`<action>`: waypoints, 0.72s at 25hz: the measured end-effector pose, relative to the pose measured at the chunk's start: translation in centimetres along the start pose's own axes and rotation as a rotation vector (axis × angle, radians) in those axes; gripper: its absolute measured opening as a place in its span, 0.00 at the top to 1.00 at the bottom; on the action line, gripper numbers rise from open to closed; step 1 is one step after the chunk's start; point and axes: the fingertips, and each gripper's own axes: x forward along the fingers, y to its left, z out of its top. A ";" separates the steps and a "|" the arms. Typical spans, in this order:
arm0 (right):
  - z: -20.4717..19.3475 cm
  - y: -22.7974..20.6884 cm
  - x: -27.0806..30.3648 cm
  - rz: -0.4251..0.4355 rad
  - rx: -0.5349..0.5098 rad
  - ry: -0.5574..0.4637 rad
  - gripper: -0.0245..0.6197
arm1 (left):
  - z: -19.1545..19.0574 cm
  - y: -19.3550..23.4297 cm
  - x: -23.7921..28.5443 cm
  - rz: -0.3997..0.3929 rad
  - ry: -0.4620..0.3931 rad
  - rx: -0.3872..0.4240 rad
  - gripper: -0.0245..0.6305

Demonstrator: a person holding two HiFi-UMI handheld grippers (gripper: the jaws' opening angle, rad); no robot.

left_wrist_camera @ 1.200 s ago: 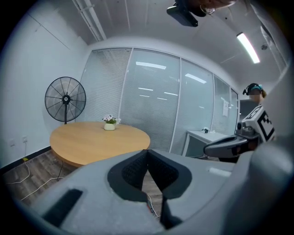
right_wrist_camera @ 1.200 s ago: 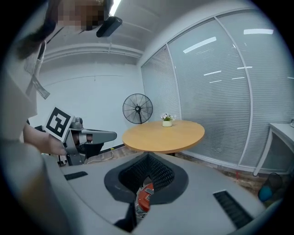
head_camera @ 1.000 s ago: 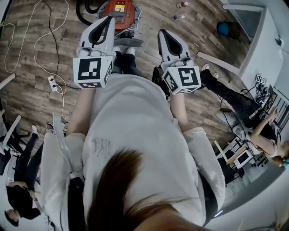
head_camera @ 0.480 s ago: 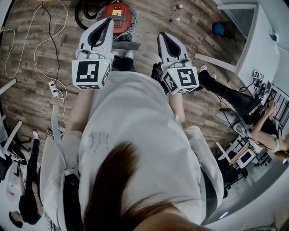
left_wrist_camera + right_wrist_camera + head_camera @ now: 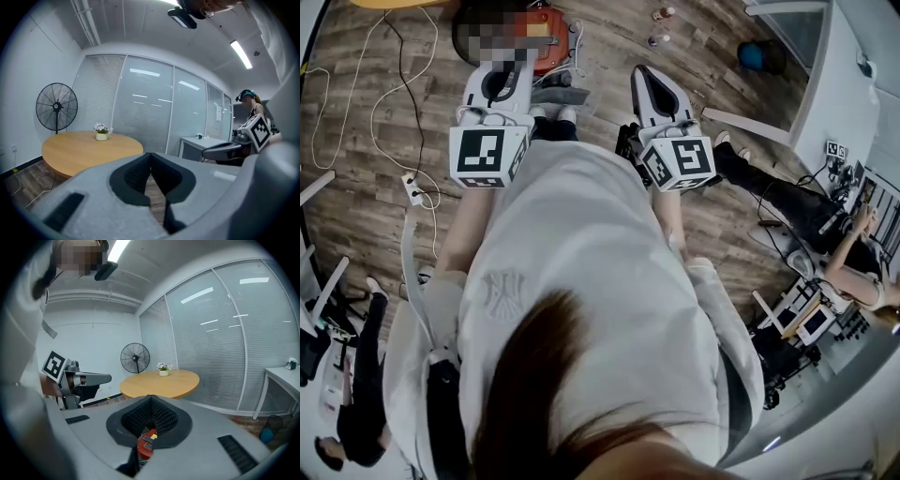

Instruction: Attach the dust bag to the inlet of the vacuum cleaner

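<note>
The red vacuum cleaner point(image 5: 551, 33), partly hidden behind the closed, empty left hand-held gripper point(image 5: 150, 154), shows no clear direction; the right hand-held gripper point(image 5: 150, 399) is also closed and empty.

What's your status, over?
Left tool and right tool shut, empty. Vacuum cleaner on floor ahead, untouched. Dust bag not in view. Power strip on floor, left.

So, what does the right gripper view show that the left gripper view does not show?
Only the right gripper view: the red vacuum cleaner on the floor, and a blue round object at lower right. Only the left gripper view: a person at the far right. Both: the round wooden table, the flower pot on it and the standing fan.
</note>
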 end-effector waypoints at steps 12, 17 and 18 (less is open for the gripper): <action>0.0 -0.2 0.3 -0.005 0.001 0.004 0.96 | -0.3 -0.1 0.6 -0.013 0.010 -0.001 0.94; 0.0 -0.2 0.4 -0.001 0.000 0.009 0.96 | -0.4 0.0 0.6 -0.009 0.014 0.000 0.94; -0.1 -0.2 0.4 -0.001 -0.001 0.010 0.96 | -0.5 0.0 0.6 -0.007 0.014 -0.001 0.94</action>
